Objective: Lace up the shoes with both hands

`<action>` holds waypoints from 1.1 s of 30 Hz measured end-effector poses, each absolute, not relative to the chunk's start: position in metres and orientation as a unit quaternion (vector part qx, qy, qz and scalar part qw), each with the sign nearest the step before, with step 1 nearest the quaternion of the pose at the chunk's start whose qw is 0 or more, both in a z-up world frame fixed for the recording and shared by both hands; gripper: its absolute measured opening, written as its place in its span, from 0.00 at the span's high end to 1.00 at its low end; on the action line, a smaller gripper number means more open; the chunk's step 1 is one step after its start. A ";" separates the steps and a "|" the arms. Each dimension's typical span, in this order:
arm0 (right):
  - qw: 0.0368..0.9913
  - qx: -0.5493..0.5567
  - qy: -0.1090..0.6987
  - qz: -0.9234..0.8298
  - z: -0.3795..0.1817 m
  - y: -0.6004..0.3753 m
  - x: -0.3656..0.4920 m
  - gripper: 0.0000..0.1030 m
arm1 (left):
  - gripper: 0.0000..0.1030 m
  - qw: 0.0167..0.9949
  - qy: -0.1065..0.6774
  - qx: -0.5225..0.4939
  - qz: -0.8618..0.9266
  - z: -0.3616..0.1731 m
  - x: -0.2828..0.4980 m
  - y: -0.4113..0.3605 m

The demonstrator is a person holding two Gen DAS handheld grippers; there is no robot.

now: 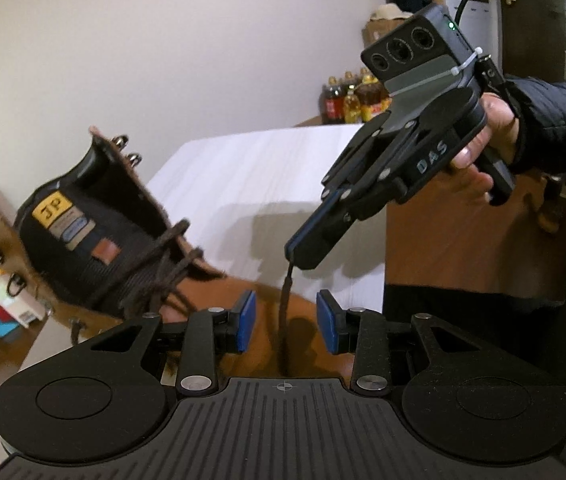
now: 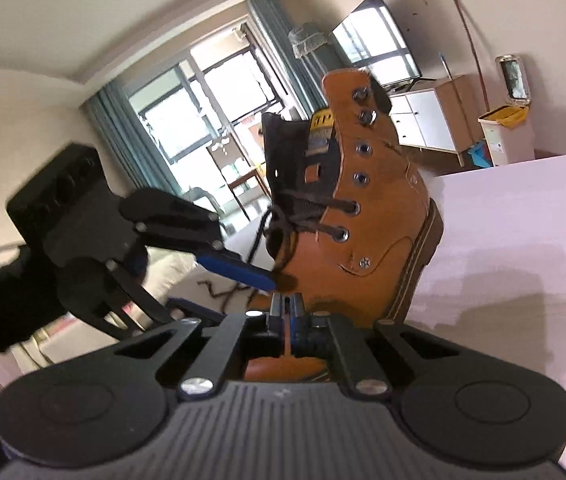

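Lace [image 1: 285, 308] pinched by right gripper [image 1: 289, 250], left gripper [image 1: 285, 322] agape.

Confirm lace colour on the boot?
Dark brown lace, against the tan boot; clearest in the left wrist view, hanging from the right gripper.

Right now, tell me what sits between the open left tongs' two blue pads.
A dark lace, hanging from the shut right tongs, with the tan boot behind it; the left wrist view shows this.

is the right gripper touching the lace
Touching. The left wrist view shows the right gripper shut on the dark lace, which hangs straight from its tips.
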State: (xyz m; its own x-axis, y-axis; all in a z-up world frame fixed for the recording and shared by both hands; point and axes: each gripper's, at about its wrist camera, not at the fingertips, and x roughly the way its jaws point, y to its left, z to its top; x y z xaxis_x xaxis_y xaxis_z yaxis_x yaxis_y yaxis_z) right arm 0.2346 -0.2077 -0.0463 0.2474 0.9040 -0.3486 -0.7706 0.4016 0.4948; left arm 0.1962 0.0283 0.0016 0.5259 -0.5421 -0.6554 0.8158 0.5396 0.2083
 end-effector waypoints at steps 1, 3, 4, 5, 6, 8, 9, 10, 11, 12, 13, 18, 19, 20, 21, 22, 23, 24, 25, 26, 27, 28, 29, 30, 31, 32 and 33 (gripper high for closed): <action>0.783 0.115 0.298 0.534 -0.045 -0.210 0.233 0.97 | 0.68 0.836 0.265 0.254 -0.408 0.001 0.197 0.026; 0.785 0.118 0.298 0.530 -0.041 -0.216 0.230 0.97 | 0.76 0.838 0.258 0.253 -0.409 0.001 0.197 0.024; 0.785 0.120 0.298 0.529 -0.040 -0.218 0.229 0.97 | 0.91 0.839 0.254 0.253 -0.409 0.001 0.197 0.023; 0.786 0.122 0.299 0.527 -0.040 -0.219 0.229 0.97 | 0.94 0.840 0.251 0.252 -0.408 0.001 0.197 0.022; 0.787 0.123 0.300 0.525 -0.040 -0.221 0.228 0.97 | 0.94 0.840 0.251 0.251 -0.410 0.001 0.197 0.022; 0.788 0.125 0.302 0.523 -0.041 -0.223 0.227 0.97 | 0.96 0.841 0.247 0.247 -0.415 0.003 0.196 0.021; 0.788 0.126 0.302 0.521 -0.041 -0.223 0.227 0.97 | 0.96 0.842 0.244 0.246 -0.414 0.003 0.195 0.021; 0.789 0.127 0.302 0.520 -0.041 -0.222 0.226 0.97 | 0.96 0.844 0.239 0.246 -0.412 0.005 0.194 0.022; 0.789 0.129 0.301 0.520 -0.042 -0.221 0.227 0.96 | 0.96 0.847 0.236 0.246 -0.408 0.005 0.193 0.025; 0.791 0.130 0.299 0.517 -0.041 -0.221 0.227 0.96 | 0.96 0.849 0.233 0.247 -0.404 0.006 0.193 0.029; 0.794 0.130 0.297 0.514 -0.040 -0.221 0.228 0.94 | 0.96 0.855 0.228 0.252 -0.391 0.012 0.191 0.034; 0.807 0.131 0.282 0.502 -0.035 -0.221 0.234 0.86 | 0.96 0.860 0.220 0.308 -0.341 0.027 0.198 0.040; 0.808 0.131 0.280 0.501 -0.034 -0.220 0.236 0.85 | 0.96 0.860 0.219 0.320 -0.332 0.029 0.200 0.040; 0.810 0.132 0.277 0.500 -0.033 -0.218 0.238 0.85 | 0.96 0.860 0.218 0.332 -0.322 0.031 0.201 0.040; 0.813 0.132 0.272 0.497 -0.032 -0.215 0.240 0.85 | 0.96 0.859 0.216 0.344 -0.312 0.034 0.203 0.041; 0.816 0.131 0.269 0.495 -0.031 -0.213 0.241 0.85 | 0.96 0.858 0.215 0.356 -0.302 0.036 0.205 0.041; 0.822 0.133 0.263 0.488 -0.030 -0.211 0.243 0.85 | 0.96 0.856 0.214 0.368 -0.292 0.039 0.207 0.041; 0.828 0.137 0.256 0.480 -0.028 -0.209 0.245 0.85 | 0.96 0.855 0.212 0.380 -0.282 0.041 0.209 0.041; 0.831 0.141 0.253 0.475 -0.027 -0.209 0.247 0.85 | 0.96 0.853 0.211 0.392 -0.271 0.044 0.210 0.041; 0.836 0.150 0.250 0.466 -0.025 -0.208 0.249 0.84 | 0.96 0.851 0.210 0.403 -0.262 0.046 0.212 0.041; 0.840 0.157 0.250 0.455 -0.023 -0.207 0.253 0.83 | 0.96 0.846 0.211 0.413 -0.262 0.045 0.213 0.038; 0.844 0.162 0.250 0.445 -0.021 -0.206 0.256 0.76 | 0.96 0.837 0.212 0.432 -0.259 0.041 0.216 0.031; 0.849 0.167 0.251 0.434 -0.018 -0.204 0.259 0.70 | 0.96 0.829 0.216 0.447 -0.259 0.036 0.218 0.024; 0.854 0.171 0.251 0.421 -0.015 -0.201 0.263 0.68 | 0.96 0.825 0.218 0.452 -0.259 0.033 0.219 0.025; 0.858 0.173 0.253 0.413 -0.013 -0.198 0.266 0.66 | 0.96 0.821 0.222 0.456 -0.263 0.031 0.222 0.024; 0.862 0.172 0.258 0.401 -0.011 -0.193 0.269 0.63 | 0.96 0.817 0.225 0.460 -0.266 0.029 0.225 0.024; 0.866 0.170 0.263 0.389 -0.008 -0.186 0.272 0.63 | 0.96 0.816 0.224 0.460 -0.270 0.029 0.225 0.024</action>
